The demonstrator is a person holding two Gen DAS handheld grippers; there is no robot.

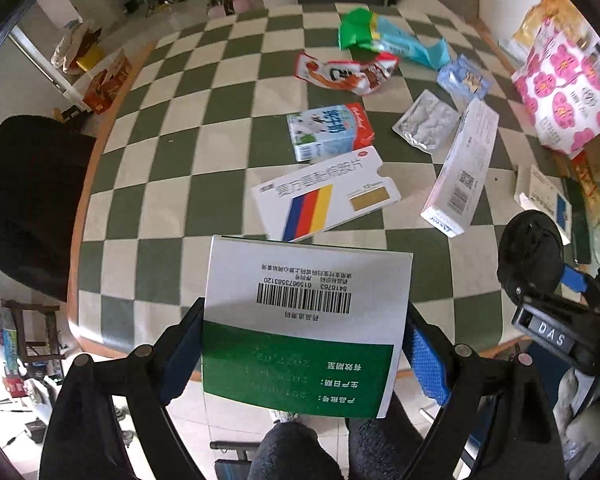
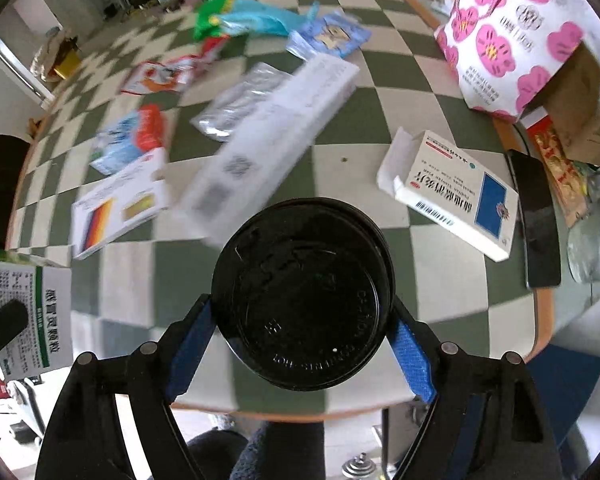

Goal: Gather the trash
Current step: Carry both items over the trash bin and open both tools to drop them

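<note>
My left gripper is shut on a white and green medicine box with a barcode, held above the near table edge; the box also shows in the right wrist view. My right gripper is shut on a black lidded cup, seen from its lid; the cup also shows in the left wrist view. Trash lies on the checkered table: a striped flat box, a milk carton, a long white box, a blister pack and snack wrappers.
A pink-flowered paper bag stands at the far right with a cardboard box behind it. A white and blue medicine box and a black phone lie near the right edge. A dark chair stands left of the table.
</note>
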